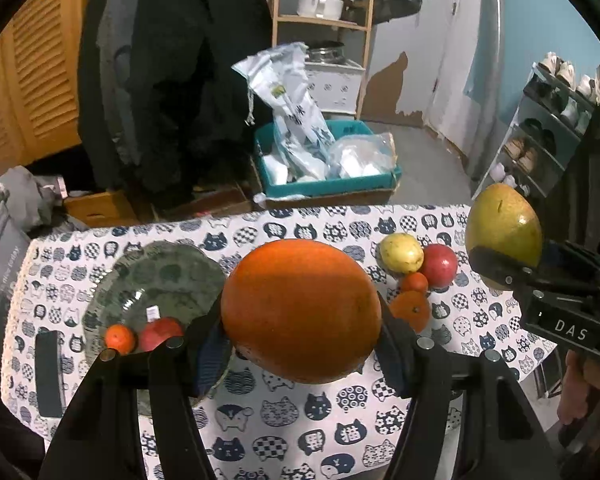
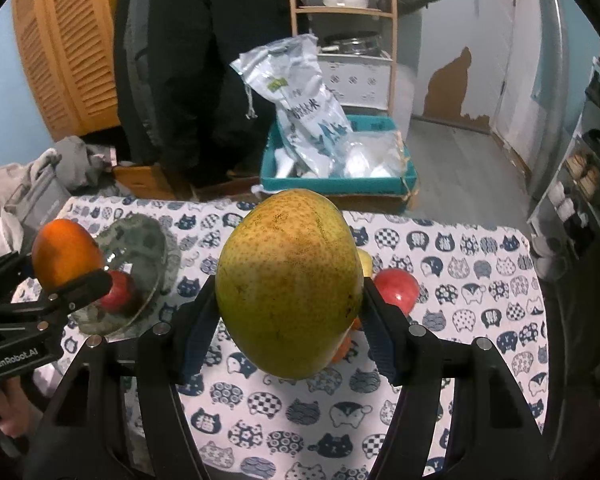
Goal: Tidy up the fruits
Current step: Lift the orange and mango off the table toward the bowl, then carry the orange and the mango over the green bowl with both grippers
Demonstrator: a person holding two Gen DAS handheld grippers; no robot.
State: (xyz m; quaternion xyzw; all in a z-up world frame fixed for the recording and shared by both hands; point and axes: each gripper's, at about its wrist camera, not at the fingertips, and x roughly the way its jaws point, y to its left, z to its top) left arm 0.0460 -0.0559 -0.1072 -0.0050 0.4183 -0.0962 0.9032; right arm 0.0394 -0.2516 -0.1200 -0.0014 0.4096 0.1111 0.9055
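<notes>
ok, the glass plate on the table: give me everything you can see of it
The glass plate is round, clear with a grey-green tint, so the cat-print tablecloth shows through. It lies flat on the cloth, left of centre in the left wrist view. On its near part sit a red apple and a small orange fruit, side by side; whether they touch is unclear. A small white label shows near its middle. The left gripper's fingers hide its near edge. Neither gripper touches it.

Dim indoor light, soft shadows, strong fisheye-bent, vignetted edges.
</notes>
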